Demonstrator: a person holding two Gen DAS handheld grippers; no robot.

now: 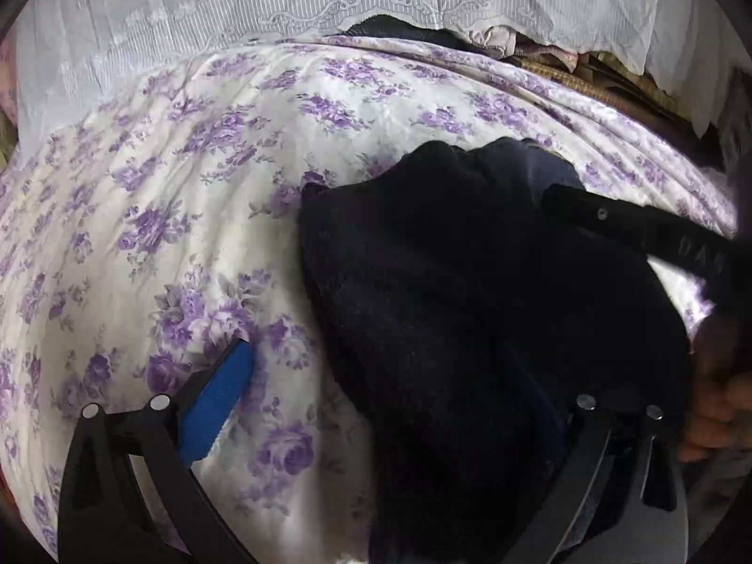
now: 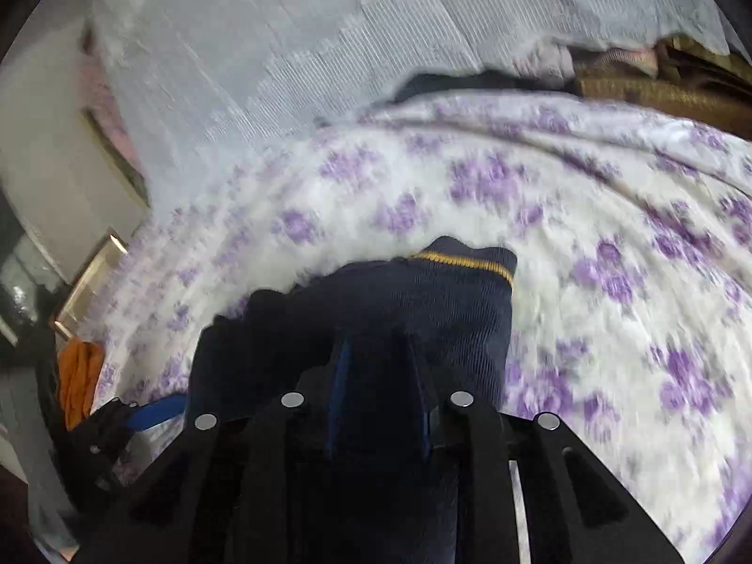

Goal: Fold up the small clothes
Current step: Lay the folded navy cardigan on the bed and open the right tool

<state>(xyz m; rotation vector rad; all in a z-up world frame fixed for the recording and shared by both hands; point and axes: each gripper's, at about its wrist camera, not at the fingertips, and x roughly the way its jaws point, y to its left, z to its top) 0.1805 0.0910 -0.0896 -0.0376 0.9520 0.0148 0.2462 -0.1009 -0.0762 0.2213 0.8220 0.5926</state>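
Both grippers point(image 1: 390, 404) point(image 2: 378, 399) on dark garment point(image 1: 446, 282)

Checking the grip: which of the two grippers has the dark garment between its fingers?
The right gripper: its nearly closed fingers pinch the navy garment. The left gripper stands wide open.

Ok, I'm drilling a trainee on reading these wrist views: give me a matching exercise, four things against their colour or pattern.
Things:
1. garment
2. bedspread
3. curtain
4. trim on the garment's edge

Looks:
A. sheer white lace
B. yellow line
C. dark navy
D. white with purple flowers

Pairs: 1-C, 2-D, 3-A, 4-B
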